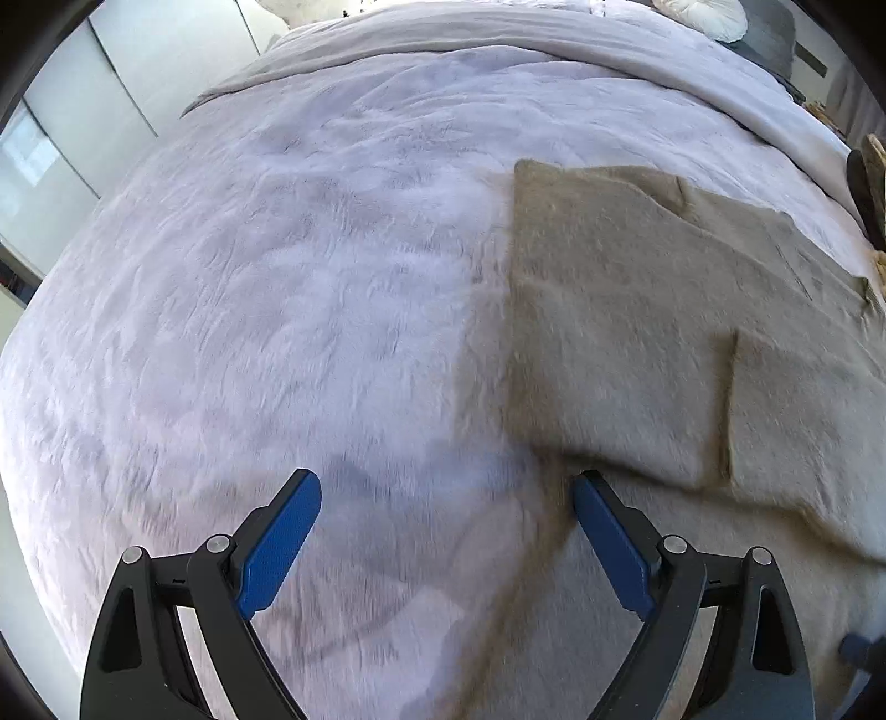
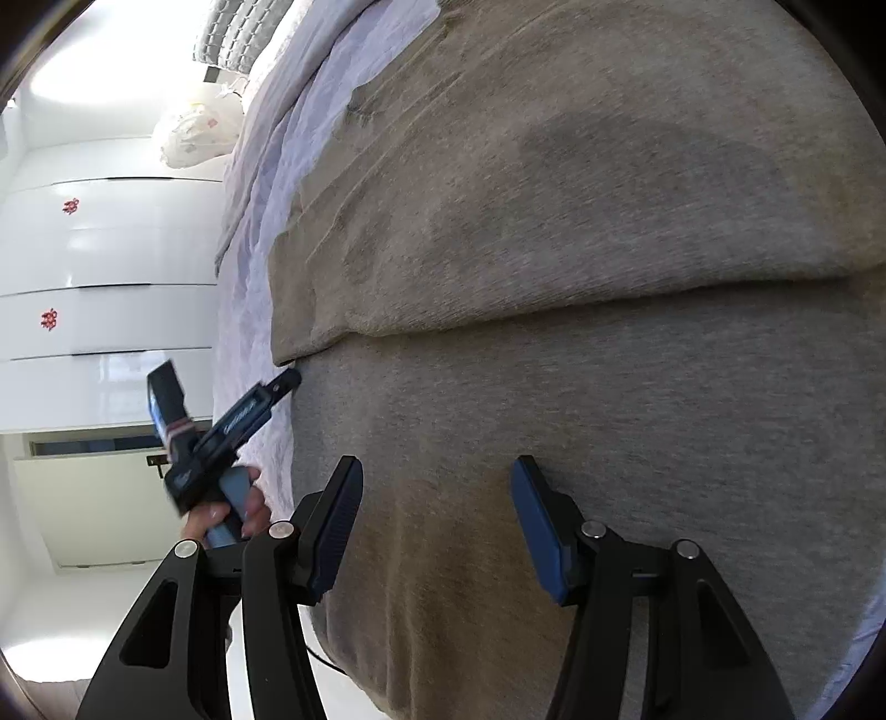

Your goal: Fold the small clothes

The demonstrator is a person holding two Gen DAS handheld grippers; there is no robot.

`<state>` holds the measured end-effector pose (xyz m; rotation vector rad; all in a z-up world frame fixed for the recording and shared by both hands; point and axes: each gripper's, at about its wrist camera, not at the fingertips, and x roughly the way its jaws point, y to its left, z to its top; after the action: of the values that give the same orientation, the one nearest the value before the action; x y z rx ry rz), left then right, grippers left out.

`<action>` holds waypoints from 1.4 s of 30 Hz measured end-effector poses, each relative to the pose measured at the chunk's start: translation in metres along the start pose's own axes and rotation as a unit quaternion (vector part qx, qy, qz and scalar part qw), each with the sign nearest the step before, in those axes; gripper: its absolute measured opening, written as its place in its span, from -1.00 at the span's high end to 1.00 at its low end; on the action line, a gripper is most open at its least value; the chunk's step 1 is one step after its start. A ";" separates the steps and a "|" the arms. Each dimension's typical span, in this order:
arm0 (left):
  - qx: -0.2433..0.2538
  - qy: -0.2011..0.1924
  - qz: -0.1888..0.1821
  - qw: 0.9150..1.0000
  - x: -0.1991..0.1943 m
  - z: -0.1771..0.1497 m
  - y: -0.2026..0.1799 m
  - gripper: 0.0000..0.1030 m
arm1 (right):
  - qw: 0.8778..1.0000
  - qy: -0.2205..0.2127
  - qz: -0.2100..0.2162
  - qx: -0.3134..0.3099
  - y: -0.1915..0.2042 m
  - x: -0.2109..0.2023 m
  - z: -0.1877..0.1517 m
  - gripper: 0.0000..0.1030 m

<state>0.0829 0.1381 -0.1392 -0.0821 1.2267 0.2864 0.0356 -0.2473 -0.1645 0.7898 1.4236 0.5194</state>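
Left wrist view shows one bed (image 1: 249,288) under a pale fluffy cover, filling nearly everything; white cupboard doors (image 1: 66,127) stand at 10 o'clock and a white pillow (image 1: 703,16) at 1 o'clock. One folded grey-brown garment (image 1: 637,310) lies flat on the cover from 2 to 4 o'clock, its near edge just beyond the right fingertip of the left hand-held gripper (image 1: 447,490) (jaws wide, nothing between them). Right wrist view: the right hand-held gripper (image 2: 437,476) hangs half open, empty, over the garment; nothing blocks either.
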 end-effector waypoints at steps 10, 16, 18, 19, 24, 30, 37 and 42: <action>0.052 -0.072 0.033 0.996 -0.003 0.006 0.022 -0.81 | 1.000 0.002 -0.018 -0.014 0.001 0.005 -0.016 -0.15; 0.026 -0.029 0.000 0.999 -0.005 -0.011 0.054 -0.65 | 0.999 -0.006 -0.041 -0.017 0.014 0.007 -0.021 -0.15; 0.000 -0.023 -0.045 0.999 -0.011 -0.006 0.067 -0.41 | 0.998 -0.017 -0.045 -0.030 0.023 0.005 -0.022 -0.15; -0.006 -0.023 -0.064 0.998 -0.013 0.000 0.068 -0.30 | 0.998 -0.026 -0.049 -0.037 0.030 0.005 -0.021 -0.11; 0.028 -0.033 -0.145 0.989 -0.019 0.024 0.028 0.44 | 0.989 -0.091 -0.092 -0.072 0.057 -0.007 -0.001 0.73; 0.060 -0.013 -0.136 0.989 0.006 0.025 0.002 0.55 | 0.980 -0.123 -0.143 -0.060 0.046 -0.011 0.024 0.73; 0.047 0.001 -0.158 0.986 0.004 0.016 0.025 0.55 | 0.986 -0.121 -0.112 0.023 -0.004 -0.016 0.030 0.83; 0.056 0.013 -0.136 0.989 -0.014 0.009 0.031 0.55 | 0.986 -0.117 -0.120 0.013 0.006 -0.028 0.020 0.80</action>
<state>0.0784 0.1678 -0.1201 -0.1551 1.2379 -0.0212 0.0532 -0.2677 -0.1417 0.6649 1.2871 0.2144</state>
